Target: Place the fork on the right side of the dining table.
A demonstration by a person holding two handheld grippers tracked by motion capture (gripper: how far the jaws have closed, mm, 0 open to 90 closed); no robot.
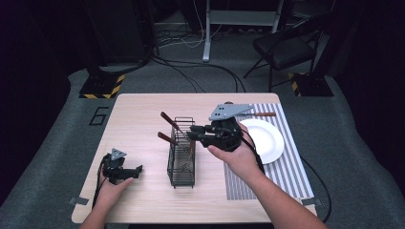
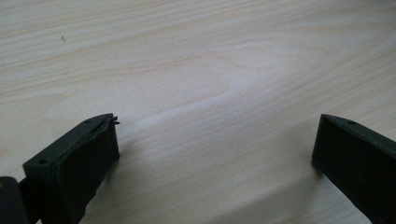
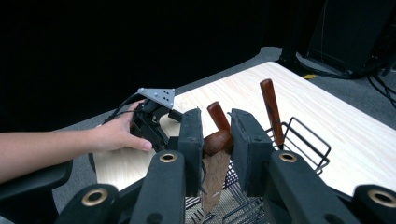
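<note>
A: Black left gripper (image 1: pixel 138 169) at seven o'clock, jaws apart, resting on the table (image 1: pixel 138 119)?

B: Yes. Right gripper (image 3: pixel 217 140) clamps a wooden-handled utensil (image 3: pixel 215 161) over the wire caddy (image 1: pixel 181 160), centre. Lift straight, clear the two other handles (image 1: pixel 168 120).

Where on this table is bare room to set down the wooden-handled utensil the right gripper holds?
Bare wood lies between the left gripper and the black wire caddy, and along the far-left edge. The white round plate on the striped placemat is bare. It is crowded around the right gripper.
</note>
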